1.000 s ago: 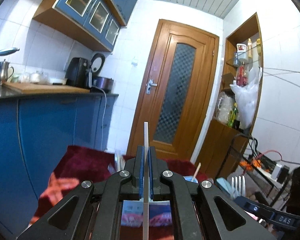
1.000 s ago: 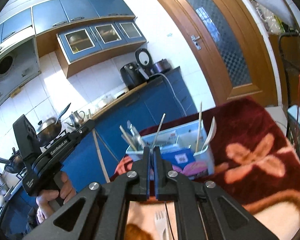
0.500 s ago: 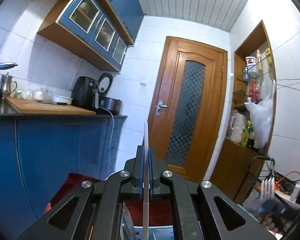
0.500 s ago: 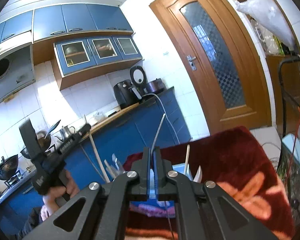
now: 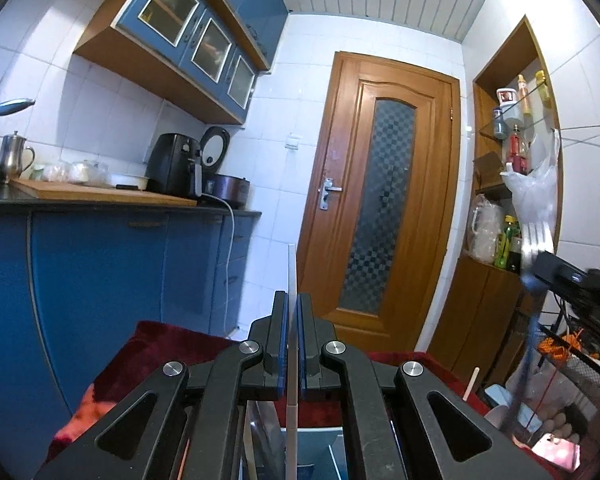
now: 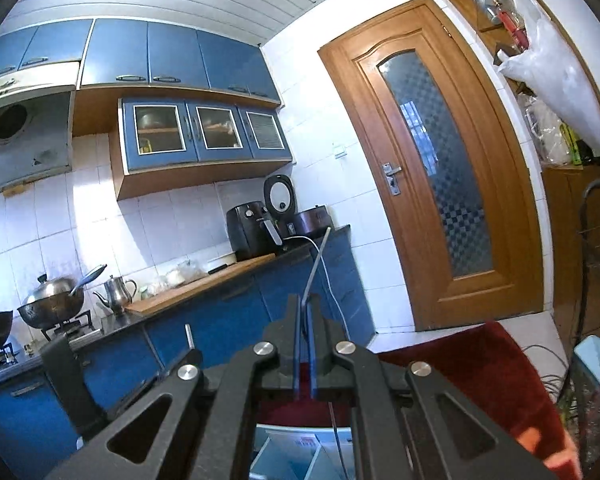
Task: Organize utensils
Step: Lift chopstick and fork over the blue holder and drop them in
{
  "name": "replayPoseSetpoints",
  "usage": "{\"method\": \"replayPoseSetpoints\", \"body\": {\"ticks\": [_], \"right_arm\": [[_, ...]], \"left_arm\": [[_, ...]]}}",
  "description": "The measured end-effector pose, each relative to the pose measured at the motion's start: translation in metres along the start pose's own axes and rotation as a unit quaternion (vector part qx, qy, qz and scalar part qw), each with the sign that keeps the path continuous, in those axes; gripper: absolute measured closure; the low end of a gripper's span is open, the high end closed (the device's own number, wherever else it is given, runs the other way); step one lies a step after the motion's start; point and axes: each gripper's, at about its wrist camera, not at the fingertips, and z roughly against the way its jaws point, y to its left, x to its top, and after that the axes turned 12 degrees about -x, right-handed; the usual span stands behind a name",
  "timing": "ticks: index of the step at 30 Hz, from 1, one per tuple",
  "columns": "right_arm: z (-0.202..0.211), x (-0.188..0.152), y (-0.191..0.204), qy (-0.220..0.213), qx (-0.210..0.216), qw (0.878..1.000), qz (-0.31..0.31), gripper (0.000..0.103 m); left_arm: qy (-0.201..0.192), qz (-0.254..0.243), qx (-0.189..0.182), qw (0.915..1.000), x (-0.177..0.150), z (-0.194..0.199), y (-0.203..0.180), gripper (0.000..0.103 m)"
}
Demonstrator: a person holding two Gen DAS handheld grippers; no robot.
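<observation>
Now both grippers are up high over the red cloth (image 5: 172, 344), each carrying a utensil. Left gripper (image 5: 291, 300) has its jaws pressed together on a thin white stick (image 5: 292, 264), which stands upright, poking above the blue pads (image 5: 283, 332) and running down below them toward the box (image 5: 320, 452) underneath. Right gripper (image 6: 304, 308) is clamped on a slim metal handle (image 6: 318, 260) that leans up and to the right past the fingertips; its thin lower end drops toward the box (image 6: 288, 452) below. Over on the right of the left wrist view, that same right gripper (image 5: 540, 258) shows fork tines (image 5: 536, 236) sticking up, blurred, so the metal piece is a fork. Far behind: blue cabinets (image 5: 100, 264), a wooden door (image 5: 384, 200), a kettle (image 5: 8, 156) on the counter at left.
</observation>
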Motion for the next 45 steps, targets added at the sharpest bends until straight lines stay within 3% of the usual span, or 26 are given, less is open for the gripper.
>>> {"method": "replayPoseSetpoints", "body": {"ticks": [9,31,34,37,42,45], "right_arm": [[-0.026,-0.027,-0.002,0.026,-0.012,1.000,0.011,0.099],[-0.030,-0.060,-0.008,0.084,-0.023,0.996,0.031,0.095],[-0.029,-0.059,-0.008,0.082,-0.022,0.996,0.028,0.093],[-0.025,-0.056,-0.008,0.074,-0.016,0.997,0.022,0.084],[-0.021,-0.053,-0.004,0.064,-0.015,0.997,0.030,0.084],[-0.018,-0.051,-0.002,0.064,-0.014,0.997,0.030,0.084]], "left_arm": [[0.029,0.009,-0.005,0.9995,-0.017,-0.009,0.004,0.099],[0.067,0.015,0.004,0.9976,-0.025,-0.017,0.004,0.097],[0.077,0.022,0.005,0.9967,-0.027,-0.019,0.006,0.095],[0.083,0.021,0.004,0.9963,-0.028,-0.020,0.005,0.090],[0.089,0.009,0.005,0.9960,-0.027,-0.019,-0.001,0.076],[0.089,0.007,0.007,0.9960,-0.022,-0.015,-0.002,0.074]]}}
